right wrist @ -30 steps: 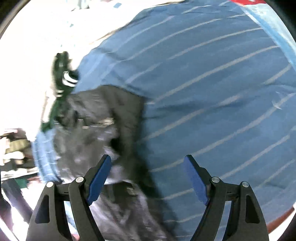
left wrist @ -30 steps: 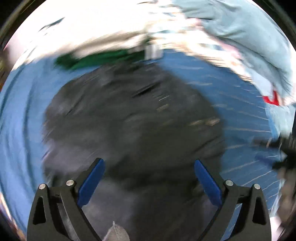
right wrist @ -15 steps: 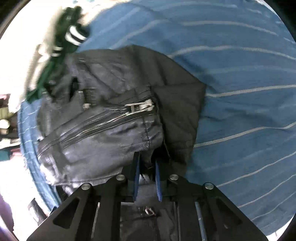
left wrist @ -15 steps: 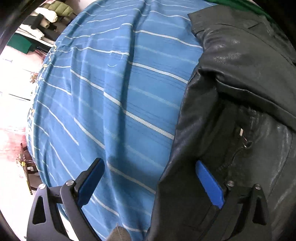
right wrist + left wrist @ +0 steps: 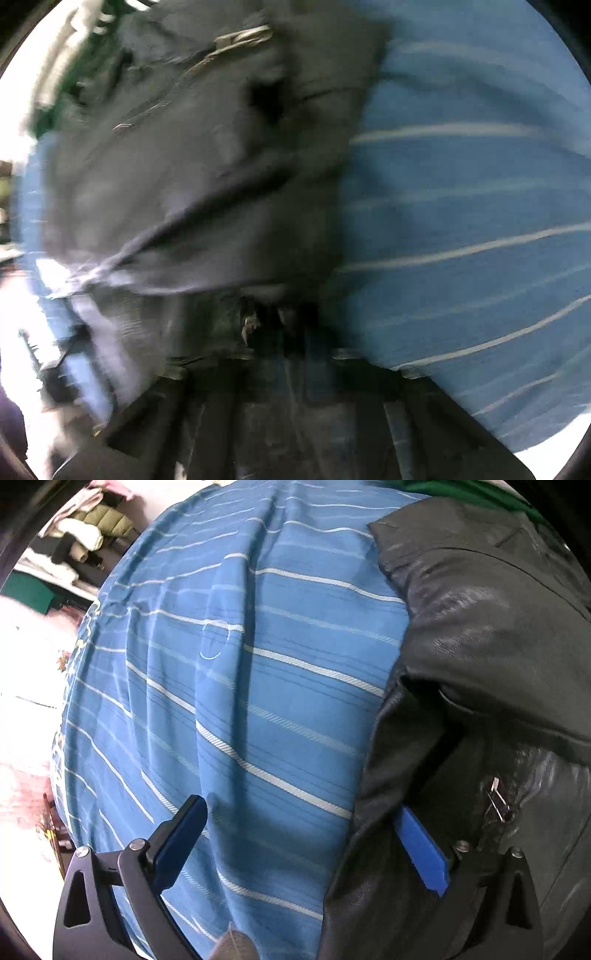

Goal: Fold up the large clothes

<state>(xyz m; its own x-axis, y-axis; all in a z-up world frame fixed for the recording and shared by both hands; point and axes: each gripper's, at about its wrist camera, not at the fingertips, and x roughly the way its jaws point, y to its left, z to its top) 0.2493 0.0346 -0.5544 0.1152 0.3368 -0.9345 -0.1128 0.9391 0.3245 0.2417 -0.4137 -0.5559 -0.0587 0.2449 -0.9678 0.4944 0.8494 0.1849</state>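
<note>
Right hand-held gripper point(image 5: 291, 332): half a second ago its fingers were nearly together on a fold at the near edge of the black leather jacket point(image 5: 207, 177). Now the right wrist view is smeared with motion blur, and the jacket fills more of the frame and looks dragged across. The fingers themselves are lost in the blur and dark material, so I can't tell from this frame how far apart they are or whether the fold is in them. My read: it's mid-pull, carrying that edge over.

Left hand-held gripper point(image 5: 295, 834): wide open, gripping nothing, same spread as half a second ago. It has edged a bit closer. The right blue finger pad point(image 5: 421, 849) now sits under or against the jacket's point(image 5: 480, 635) left edge; the left pad is over bare sheet. A zip pull point(image 5: 496, 801) shows just beside the right finger.

The jacket lies on the blue striped bed sheet point(image 5: 240, 701), a bed, not a counter, right of centre in the left wrist view, with a green garment point(image 5: 461, 487) just past its far edge.

What it means: a second ago both were open over the jacket, so the fold has only just begun. Judgement: the left needs to close on that side edge to pin or lift it. Leather is stiff and slippery, so it could slide out of a one-sided pull.
</note>
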